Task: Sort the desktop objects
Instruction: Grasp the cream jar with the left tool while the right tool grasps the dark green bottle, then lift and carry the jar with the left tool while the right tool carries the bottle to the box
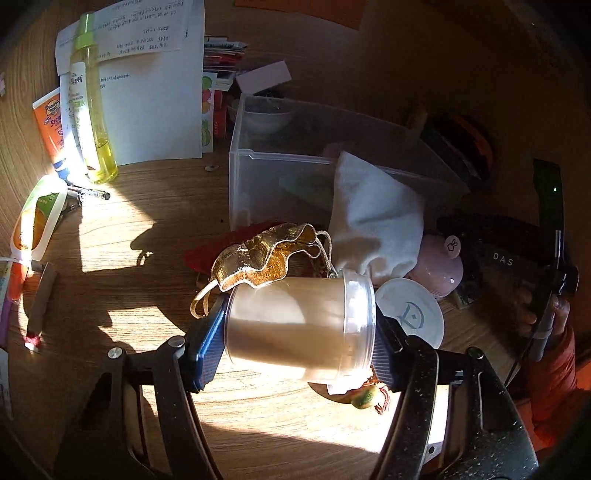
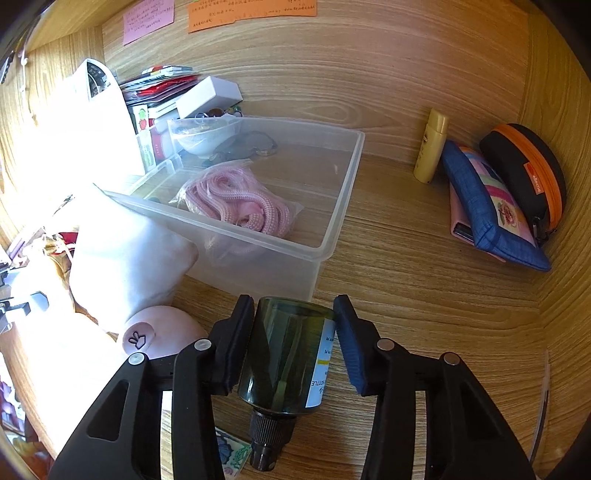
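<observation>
Wooden desk (image 2: 406, 258), bottle (image 2: 286, 363) lengthwise, cap rearward

A cluttered home desk nook with wood-grain walls.

Sticky notes (image 2: 252, 14) are stuck to the wood back panel above the worktop (image 2: 406, 258), where printed papers (image 1: 147, 74), a sunscreen tube (image 1: 50, 125), a clear storage bin (image 2: 332, 221), fabric pouches (image 2: 487, 206) and a stack of small boxes (image 2: 184, 96) lie together in sunlight.

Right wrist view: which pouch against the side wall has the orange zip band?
The black case, farthest right, rimmed by an orange band with a small logo tab. The blue patchwork pouch leaning beside it has no orange and sits against a pink item.
</observation>
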Motion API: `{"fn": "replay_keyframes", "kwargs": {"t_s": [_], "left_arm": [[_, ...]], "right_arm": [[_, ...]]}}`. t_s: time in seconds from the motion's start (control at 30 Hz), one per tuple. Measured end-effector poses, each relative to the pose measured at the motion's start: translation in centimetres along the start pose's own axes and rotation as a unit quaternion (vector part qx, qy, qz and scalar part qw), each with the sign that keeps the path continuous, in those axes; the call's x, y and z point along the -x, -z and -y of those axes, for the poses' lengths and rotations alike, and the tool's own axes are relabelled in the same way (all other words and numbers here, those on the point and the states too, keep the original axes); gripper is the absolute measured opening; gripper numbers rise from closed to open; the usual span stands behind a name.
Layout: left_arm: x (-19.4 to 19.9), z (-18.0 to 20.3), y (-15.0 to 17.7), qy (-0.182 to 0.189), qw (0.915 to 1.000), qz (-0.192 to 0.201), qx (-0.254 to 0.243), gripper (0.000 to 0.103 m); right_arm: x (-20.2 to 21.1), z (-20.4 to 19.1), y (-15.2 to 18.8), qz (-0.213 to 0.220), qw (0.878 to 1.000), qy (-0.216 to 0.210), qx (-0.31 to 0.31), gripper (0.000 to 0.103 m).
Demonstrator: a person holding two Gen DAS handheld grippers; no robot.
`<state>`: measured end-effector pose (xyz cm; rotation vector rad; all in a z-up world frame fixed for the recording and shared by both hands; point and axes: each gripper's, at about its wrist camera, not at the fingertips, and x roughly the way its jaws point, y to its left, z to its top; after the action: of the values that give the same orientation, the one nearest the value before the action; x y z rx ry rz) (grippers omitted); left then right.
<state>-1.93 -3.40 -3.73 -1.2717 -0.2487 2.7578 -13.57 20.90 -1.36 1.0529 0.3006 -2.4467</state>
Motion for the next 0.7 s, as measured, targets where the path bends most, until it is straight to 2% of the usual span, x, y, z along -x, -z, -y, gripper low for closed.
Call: {"fn": "replay_keyframes", "kwargs": {"t_s": [0.3, 0.5, 0.7], "left_arm": [[0.9, -0.1, -1.4, 0.02, 0.9997, -0.01, -0.009, 0.066], [2.3, 1.6, -2.0, 0.041, 0.9987, 0.002, -0.032, 0.066], [3.5, 2.1, -3.9, 0.045, 0.9976, 0.032, -0.04, 0.066]], "right_arm": [[1.9, 0.5, -0.1, 0.025, 1.0, 0.0, -0.015, 0.041], [3.9, 0.4, -0.5, 0.05, 0.999, 0.006, -0.012, 0.04], [5.2, -0.1, -1.0, 0.067, 0.998, 0.006, -0.005, 0.039]]}}
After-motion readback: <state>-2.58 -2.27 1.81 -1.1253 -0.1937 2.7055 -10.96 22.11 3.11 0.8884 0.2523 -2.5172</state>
